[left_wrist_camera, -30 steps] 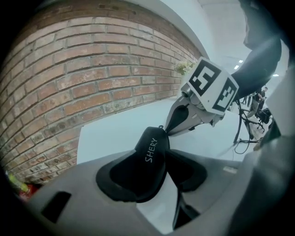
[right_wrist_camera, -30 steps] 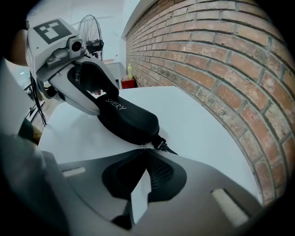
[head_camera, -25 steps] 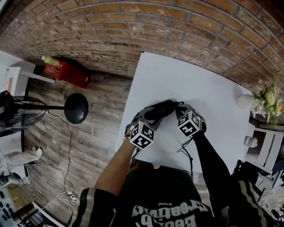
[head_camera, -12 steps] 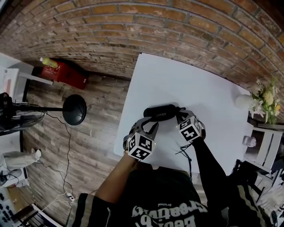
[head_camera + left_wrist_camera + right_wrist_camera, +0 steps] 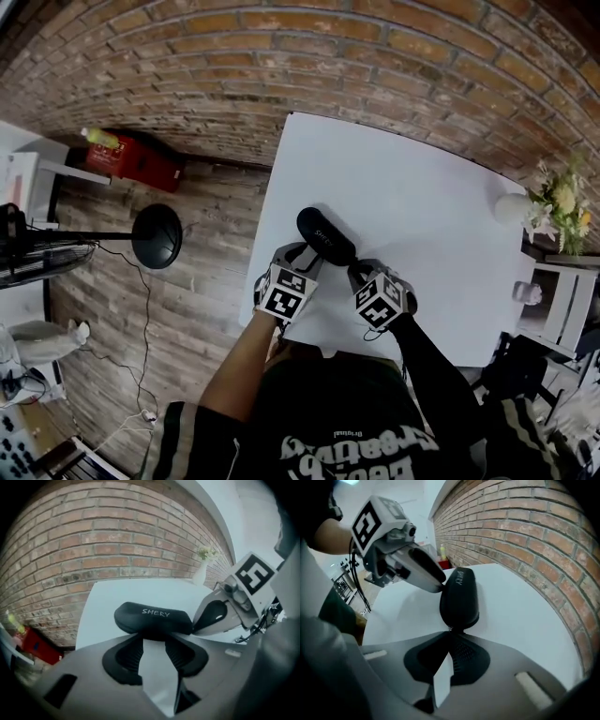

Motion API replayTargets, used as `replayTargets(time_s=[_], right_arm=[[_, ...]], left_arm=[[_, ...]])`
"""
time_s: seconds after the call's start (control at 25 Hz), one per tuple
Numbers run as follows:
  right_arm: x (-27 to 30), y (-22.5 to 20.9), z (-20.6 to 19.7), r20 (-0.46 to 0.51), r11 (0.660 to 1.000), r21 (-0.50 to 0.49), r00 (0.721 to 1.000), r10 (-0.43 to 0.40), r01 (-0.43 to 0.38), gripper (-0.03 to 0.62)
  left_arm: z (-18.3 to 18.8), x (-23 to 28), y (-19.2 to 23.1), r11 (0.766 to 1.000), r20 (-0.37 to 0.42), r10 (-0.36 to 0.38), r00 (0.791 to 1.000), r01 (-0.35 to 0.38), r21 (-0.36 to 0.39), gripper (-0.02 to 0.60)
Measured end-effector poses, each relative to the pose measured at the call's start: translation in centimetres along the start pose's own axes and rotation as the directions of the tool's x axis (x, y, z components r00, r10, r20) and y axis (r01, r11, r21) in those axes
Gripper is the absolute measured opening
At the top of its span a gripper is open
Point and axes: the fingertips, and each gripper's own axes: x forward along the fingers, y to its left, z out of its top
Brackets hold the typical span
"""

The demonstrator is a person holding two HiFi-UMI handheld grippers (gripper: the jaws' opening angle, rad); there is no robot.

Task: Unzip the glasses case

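A black glasses case (image 5: 325,235) lies slantwise on the white table (image 5: 422,178). In the left gripper view the case (image 5: 152,617) lies broadside, white lettering on top. My left gripper (image 5: 304,256) is open, its jaws having just been opening. Its tips (image 5: 154,638) sit at the case's near side, with only table showing between the pads. My right gripper (image 5: 355,273) is shut at the case's near end (image 5: 459,597), pinching the small zipper pull (image 5: 450,629). From the right gripper view, the left gripper (image 5: 439,585) touches the case's left flank.
A white vase (image 5: 515,210) with flowers (image 5: 562,202) stands at the table's right edge. The table's left edge (image 5: 262,234) runs close beside the left gripper. On the wooden floor stand a fan base (image 5: 157,236) and a red box (image 5: 136,157). A brick wall (image 5: 375,56) lies behind.
The case has swung from lying across to slantwise, its right end drawn toward me. The right gripper moved left and nearer with it. The left gripper shifted slightly left.
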Motion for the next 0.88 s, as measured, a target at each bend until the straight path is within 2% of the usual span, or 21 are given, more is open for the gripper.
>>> replayTargets(time_s=[0.12,0.24,0.32,0.44,0.48,0.6,0.68,0.88], right_arm=[[0.5,2.8,0.9,0.012,0.997,-0.057,0.998,0.057,-0.056,0.012],[0.7,3.1,1.2,0.022,0.997,-0.047,0.998,0.064,-0.063,0.014],[0.6,2.6,1.3,0.026,0.998,-0.039,0.998,0.056,-0.055,0.014],[0.6,1.7,1.3,0.027,0.998,-0.037,0.999,0.042,-0.041,0.014],[0.6,1.5,1.3,0.029,0.999,-0.033,0.999,0.039,-0.038,0.014],[0.8,1.4,1.6,0.033,0.999,-0.019,0.999,0.037,-0.036,0.014],[0.8,1.4,1.6,0.035,0.999,-0.010,0.999,0.039,-0.039,0.013],[0.7,1.3,1.6,0.050,1.000,0.000,0.998,0.023,-0.023,0.013]], left_arm=[[-0.3,0.2,1.1,1.000,-0.016,0.022,1.000,-0.022,0.007,0.143],[-0.2,-0.6,1.4,0.999,-0.017,0.039,0.999,-0.038,0.017,0.160],[1.2,-1.3,0.7,0.999,0.025,0.021,0.999,-0.022,0.036,0.186],[4.9,-1.6,-1.2,0.998,0.125,-0.027,0.992,0.019,0.065,0.186],[5.9,-1.3,-1.7,0.996,0.137,-0.038,0.990,0.027,0.081,0.184],[6.0,0.9,-2.0,0.989,0.077,-0.039,0.996,0.027,0.147,0.173],[5.5,1.7,-1.9,0.986,0.068,-0.031,0.997,0.019,0.167,0.152],[5.1,1.4,-1.6,0.991,0.110,-0.032,0.993,0.018,0.133,0.149]])
